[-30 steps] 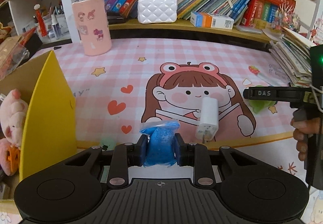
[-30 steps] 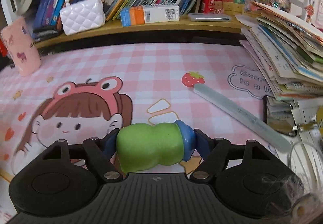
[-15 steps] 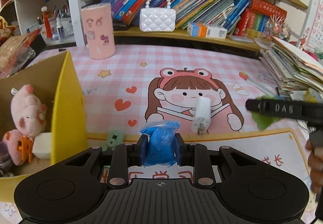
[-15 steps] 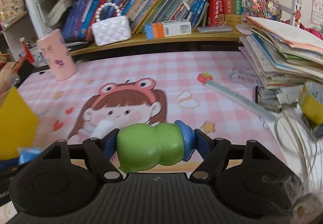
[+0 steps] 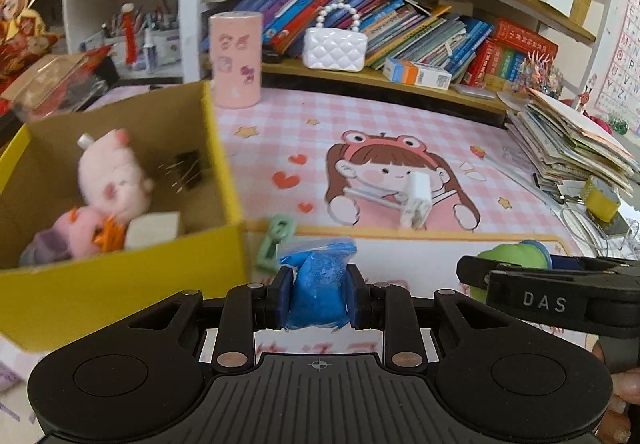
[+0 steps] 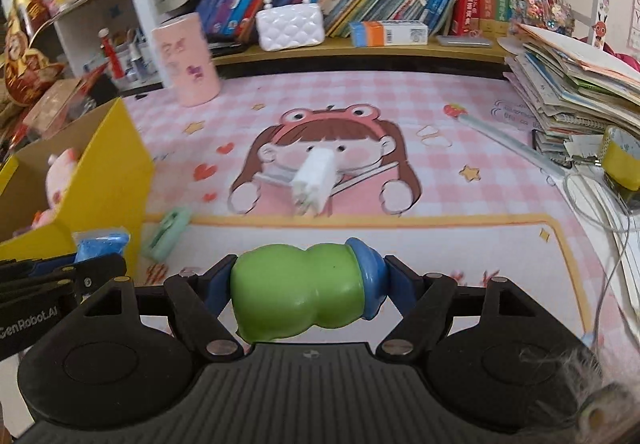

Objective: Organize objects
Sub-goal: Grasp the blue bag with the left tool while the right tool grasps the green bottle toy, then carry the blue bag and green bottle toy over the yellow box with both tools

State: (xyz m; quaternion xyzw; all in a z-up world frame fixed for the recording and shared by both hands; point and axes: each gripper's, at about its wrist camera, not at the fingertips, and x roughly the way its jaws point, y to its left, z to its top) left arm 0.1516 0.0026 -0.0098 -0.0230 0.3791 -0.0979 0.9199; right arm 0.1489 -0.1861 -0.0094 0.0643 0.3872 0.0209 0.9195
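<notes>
My left gripper [image 5: 318, 294] is shut on a small blue bag [image 5: 316, 286], held above the mat just right of the yellow cardboard box [image 5: 120, 284]. My right gripper [image 6: 308, 286] is shut on a green bottle with a blue cap [image 6: 298, 286], held sideways; it shows at the right of the left wrist view [image 5: 508, 258]. A white charger [image 5: 416, 196] lies on the cartoon girl print, also in the right wrist view [image 6: 316, 180]. A mint green clip [image 5: 276, 240] lies beside the box, also in the right wrist view [image 6: 168, 232].
The box holds a pink plush toy [image 5: 110, 172], a black binder clip [image 5: 188, 172] and other small things. A pink cylinder [image 5: 236, 58] stands at the back. A white purse [image 5: 334, 50] and books fill the shelf. A paper stack [image 5: 568, 140] lies right.
Both grippers have pulled back and up, and turned left toward the yellow box. The box's inside and the mint clip have come into view. Both grips are unchanged.
</notes>
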